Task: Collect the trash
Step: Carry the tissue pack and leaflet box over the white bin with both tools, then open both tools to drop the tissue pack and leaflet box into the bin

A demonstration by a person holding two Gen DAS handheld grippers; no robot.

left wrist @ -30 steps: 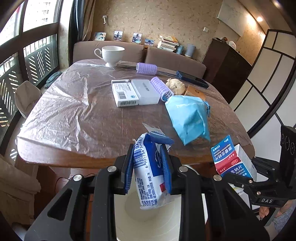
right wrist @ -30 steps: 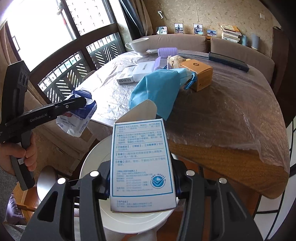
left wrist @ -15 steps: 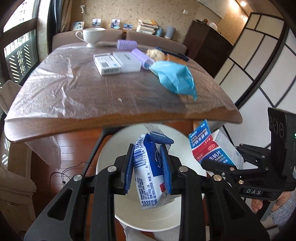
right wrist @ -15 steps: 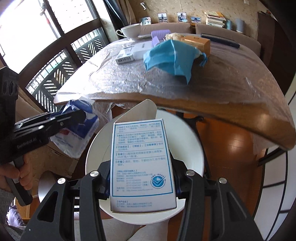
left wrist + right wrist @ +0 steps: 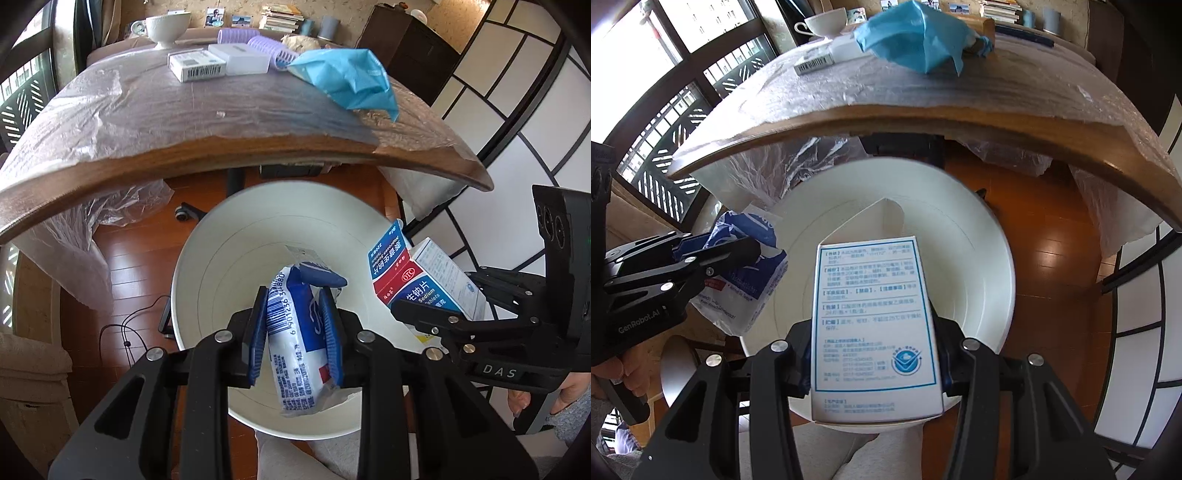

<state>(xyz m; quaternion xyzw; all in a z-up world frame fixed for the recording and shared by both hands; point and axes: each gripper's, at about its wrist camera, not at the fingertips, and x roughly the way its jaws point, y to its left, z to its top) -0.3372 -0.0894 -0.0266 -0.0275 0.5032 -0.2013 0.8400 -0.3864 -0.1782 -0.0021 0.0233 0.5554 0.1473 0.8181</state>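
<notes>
— Where are we with the trash?

— Our left gripper [image 5: 297,328] pinches the blue and white wrapper [image 5: 301,343] over the white bin [image 5: 207,266]. Our right gripper [image 5: 873,365] squeezes the medicine box [image 5: 873,325] over it too. We have dropped nothing yet.

— What is left?

— Boxes [image 5: 218,62] and a blue bag [image 5: 347,77] wait near the table's [image 5: 147,110] far edge.
</notes>
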